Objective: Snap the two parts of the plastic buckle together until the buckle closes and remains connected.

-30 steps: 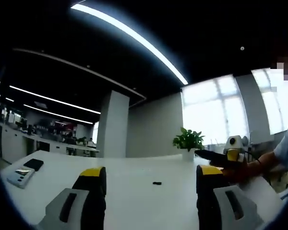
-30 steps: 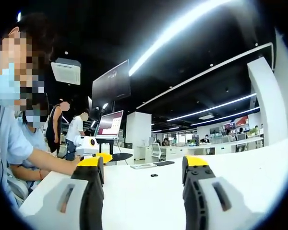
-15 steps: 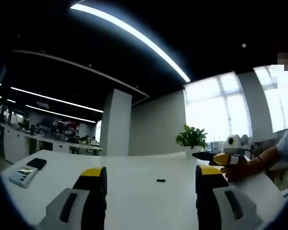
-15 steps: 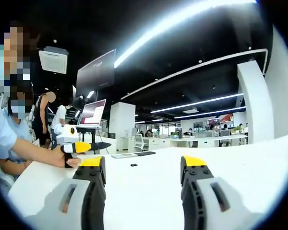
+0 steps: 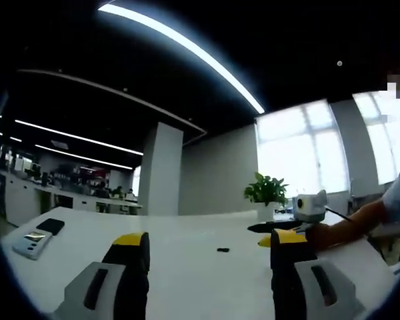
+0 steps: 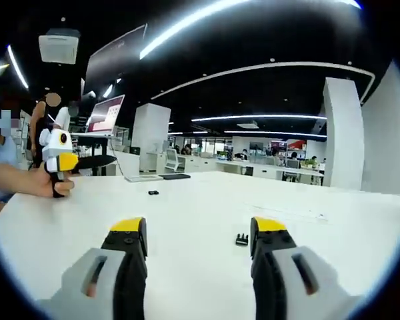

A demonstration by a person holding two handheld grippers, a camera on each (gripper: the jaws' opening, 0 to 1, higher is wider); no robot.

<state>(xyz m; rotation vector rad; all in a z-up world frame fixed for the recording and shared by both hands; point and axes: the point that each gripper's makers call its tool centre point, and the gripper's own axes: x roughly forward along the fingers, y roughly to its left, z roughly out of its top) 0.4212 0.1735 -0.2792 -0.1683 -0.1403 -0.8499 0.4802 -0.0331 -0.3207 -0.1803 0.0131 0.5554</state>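
The left gripper [image 5: 205, 250] has its jaws spread wide apart, with nothing between them. It hangs low over a big white tabletop [image 5: 187, 267]. A small black buckle piece [image 5: 223, 250] lies flat on the tabletop ahead of the jaws, well apart from them. Off to the left side lie a white gadget [image 5: 31, 244] and, just past it, a black phone [image 5: 51, 225], near the edge. A green plant [image 5: 267, 192] in a white pot stands at the far end, by the bright windows. To the right, a person's hand [image 5: 318, 235] holds the other gripper, and its yellow tip shows just beside this view's right jaw. The right gripper [image 6: 199, 250] also has its jaws spread wide and holds nothing. In its view, a second small black buckle piece [image 6: 241, 239] lies on the tabletop [image 6: 187, 213] close to the right jaw, just to the inner side of it. The first black piece [image 6: 153, 193] lies farther off, well apart from the second one. At the left, a hand [image 6: 56, 186] holds the other gripper over the tabletop.
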